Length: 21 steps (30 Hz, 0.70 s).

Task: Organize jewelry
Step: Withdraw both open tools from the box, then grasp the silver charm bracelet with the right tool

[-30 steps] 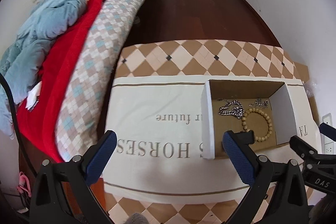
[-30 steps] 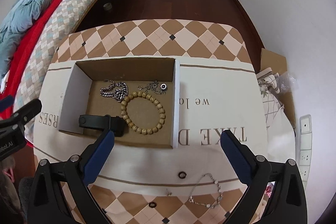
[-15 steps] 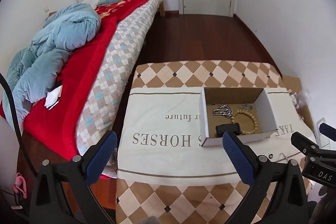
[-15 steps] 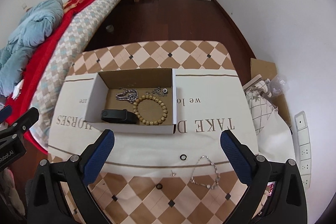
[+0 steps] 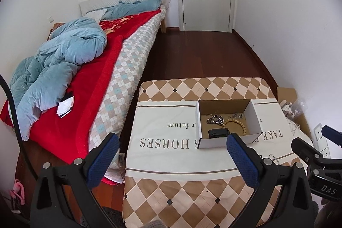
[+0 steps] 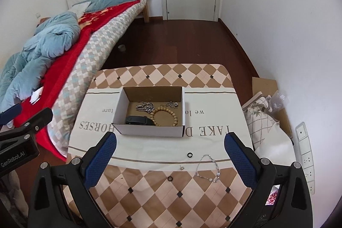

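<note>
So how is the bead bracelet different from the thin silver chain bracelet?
The wooden bead bracelet lies inside the cardboard box; the thin silver chain bracelet lies outside it on the table, nearer the camera. The bead one is tan, chunky and forms a neat ring; the chain is thin, silvery and lies in a loose, uneven loop. Both are bracelets, and neither gripper holds them.

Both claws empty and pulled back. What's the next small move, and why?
Probably lower the open right claw onto the thin silver chain, which lies right below it, outside the cardboard box. Two black rings and a small stud also remain loose. The left claw sits farther away.
</note>
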Each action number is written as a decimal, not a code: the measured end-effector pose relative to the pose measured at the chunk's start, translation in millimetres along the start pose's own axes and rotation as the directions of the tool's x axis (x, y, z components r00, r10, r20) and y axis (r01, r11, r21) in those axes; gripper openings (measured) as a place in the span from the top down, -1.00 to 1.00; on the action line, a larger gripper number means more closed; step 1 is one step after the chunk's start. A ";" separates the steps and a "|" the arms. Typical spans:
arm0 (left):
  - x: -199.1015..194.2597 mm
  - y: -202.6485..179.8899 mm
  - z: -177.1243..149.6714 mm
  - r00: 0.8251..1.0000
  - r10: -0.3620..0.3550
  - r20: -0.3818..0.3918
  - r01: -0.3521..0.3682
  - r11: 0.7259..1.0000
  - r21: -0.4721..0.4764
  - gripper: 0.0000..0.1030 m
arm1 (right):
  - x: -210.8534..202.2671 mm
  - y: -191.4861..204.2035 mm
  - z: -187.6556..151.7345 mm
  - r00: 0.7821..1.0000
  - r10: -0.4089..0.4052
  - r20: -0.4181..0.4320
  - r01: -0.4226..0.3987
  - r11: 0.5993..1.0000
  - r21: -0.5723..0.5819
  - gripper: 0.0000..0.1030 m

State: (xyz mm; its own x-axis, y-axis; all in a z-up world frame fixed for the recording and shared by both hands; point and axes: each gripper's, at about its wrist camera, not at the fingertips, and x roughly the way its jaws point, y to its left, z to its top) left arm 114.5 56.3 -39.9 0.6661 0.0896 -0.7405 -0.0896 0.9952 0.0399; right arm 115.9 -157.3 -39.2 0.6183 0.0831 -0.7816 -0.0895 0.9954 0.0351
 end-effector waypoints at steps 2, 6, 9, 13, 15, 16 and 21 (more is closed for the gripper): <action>-3.8 -1.2 -2.0 1.000 0.004 0.001 -0.004 1.000 -0.009 -1.00 | -6.9 -4.1 -4.6 1.000 0.020 0.006 -0.020 1.000 0.013 -0.98; -2.0 -8.8 -11.4 0.999 0.039 0.014 -0.039 0.999 0.003 -1.00 | -7.2 -23.5 -18.4 0.999 0.040 -0.003 -0.040 0.997 0.065 -0.98; 16.2 -18.7 -24.4 0.999 0.035 -0.024 -0.035 0.999 0.026 -1.00 | 7.3 -53.0 -36.2 0.999 -0.017 -0.037 0.021 0.993 0.117 -0.98; 47.8 -38.5 -44.2 0.992 0.096 -0.084 -0.089 0.993 0.082 -1.00 | 37.8 -98.7 -63.7 0.992 -0.062 -0.108 0.083 0.976 0.199 -0.75; 65.2 -52.1 -56.0 0.985 0.135 -0.109 -0.122 0.985 0.122 -1.00 | 58.3 -121.1 -79.8 0.983 -0.083 -0.164 0.119 0.967 0.223 -0.37; 69.8 -55.7 -60.6 0.983 0.139 -0.117 -0.124 0.984 0.132 -1.00 | 66.4 -129.4 -86.5 0.979 -0.084 -0.187 0.128 0.963 0.235 -0.35; 107.6 -75.8 -82.5 0.965 0.164 -0.207 -0.129 0.977 0.173 -1.00 | 107.8 -158.6 -122.0 0.965 -0.044 -0.260 0.124 0.945 0.304 -0.35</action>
State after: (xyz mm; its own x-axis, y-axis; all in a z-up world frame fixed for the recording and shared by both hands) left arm 131.8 -12.7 -177.9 0.4745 0.2414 -0.8465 -0.0456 0.9671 0.2503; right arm 101.5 -312.1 -205.0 0.3975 0.0242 -0.9173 0.2295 0.9653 0.1249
